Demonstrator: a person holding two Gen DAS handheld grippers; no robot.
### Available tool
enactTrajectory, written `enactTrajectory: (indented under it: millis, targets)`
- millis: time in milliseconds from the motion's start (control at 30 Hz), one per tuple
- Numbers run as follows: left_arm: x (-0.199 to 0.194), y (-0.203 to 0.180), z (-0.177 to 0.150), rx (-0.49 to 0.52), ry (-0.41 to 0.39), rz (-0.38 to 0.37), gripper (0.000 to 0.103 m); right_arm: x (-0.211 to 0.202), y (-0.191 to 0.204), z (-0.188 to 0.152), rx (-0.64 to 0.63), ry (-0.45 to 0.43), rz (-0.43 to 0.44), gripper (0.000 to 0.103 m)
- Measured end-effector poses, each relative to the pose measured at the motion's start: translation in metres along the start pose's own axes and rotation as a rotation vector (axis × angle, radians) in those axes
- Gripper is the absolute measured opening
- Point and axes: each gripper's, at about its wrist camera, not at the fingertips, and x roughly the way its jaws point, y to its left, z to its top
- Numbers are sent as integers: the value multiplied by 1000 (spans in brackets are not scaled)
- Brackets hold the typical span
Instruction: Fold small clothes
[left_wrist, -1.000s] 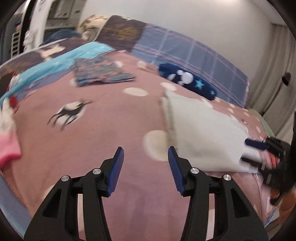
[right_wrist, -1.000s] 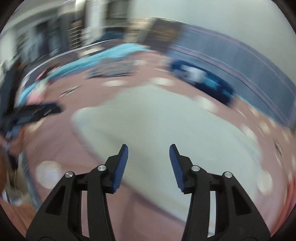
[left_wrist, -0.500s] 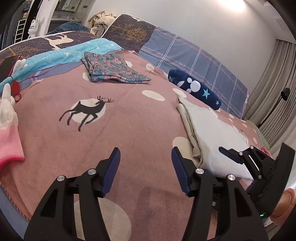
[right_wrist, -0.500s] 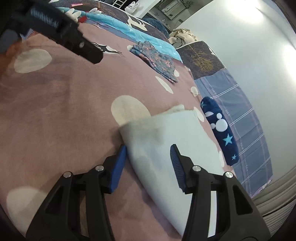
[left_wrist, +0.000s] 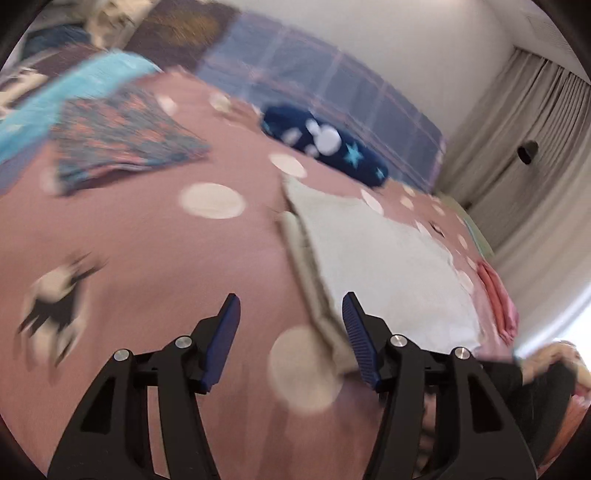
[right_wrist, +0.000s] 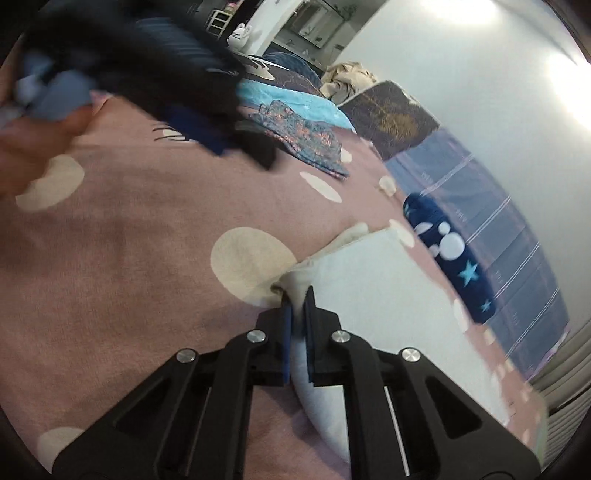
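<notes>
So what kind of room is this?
Most likely a bedroom: a pink spotted bedspread covers a bed, pillows lean against the wall, and curtains hang at the side.

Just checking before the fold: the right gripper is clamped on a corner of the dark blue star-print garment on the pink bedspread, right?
Not quite. The right gripper is clamped on a corner of the pale white garment, as the right wrist view shows. The dark blue star-print garment lies untouched farther back.
</notes>
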Motion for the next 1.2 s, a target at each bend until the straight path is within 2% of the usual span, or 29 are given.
enactTrajectory:
  millis: [67,133,200,267,300,367,467,533,567,600,667,700,733,767,800,933,1033,1067,1133,1167,1200]
  targets:
    - [30,8,15,-59,91,-35,58,-3,0,1,12,-12,-13,6]
    - [58,16,24,-114,152,-28,57,-6,-2,1,31,-16,-11,6]
    - [72,16,32,-116,128,-36,51,-9,-6,0,56,-18,-2,6]
    - [80,16,40,-125,113,-49,32,-12,-8,-1,73,-18,8,6]
    - [87,19,46,-166,110,-50,0,-12,-8,-1,75,-17,11,6]
    - [94,22,55,-220,86,-42,0,-11,-6,0,66,-11,17,6]
    - [92,16,62,-194,47,-7,0,-8,-1,0,69,4,38,6]
    - [86,18,63,-148,-17,140,0,-9,2,-1,63,0,41,5]
    - [83,22,63,-155,-24,140,0,-8,3,-2,60,2,43,5]
    - [77,28,61,-178,-24,100,0,-9,3,-3,66,9,48,5]
    - [69,28,60,-162,-9,34,1,-10,0,-4,82,6,50,6]
    - [64,22,58,-128,8,2,21,-11,-1,-4,90,5,50,6]
    - [62,18,56,-107,23,-17,57,-12,-2,-4,97,8,56,7]
    - [62,13,54,-92,45,-40,68,-12,-3,-5,103,18,65,11]
    - [65,8,52,-77,72,-62,71,-12,-2,-6,103,34,82,12]
    - [93,-1,49,-33,160,13,71,-14,8,-11,49,68,46,29]
    - [108,-6,58,-1,155,23,70,-11,13,-15,3,91,-46,43]
    - [113,-7,62,-13,158,12,67,-10,14,-15,-3,96,-63,43]
    - [126,-8,67,-31,175,-1,43,-5,15,-13,-7,117,-77,43]
    - [131,-8,68,-40,176,7,38,-2,16,-10,-2,123,-81,43]
    - [136,-8,70,-48,165,20,29,1,16,-8,-1,125,-85,43]
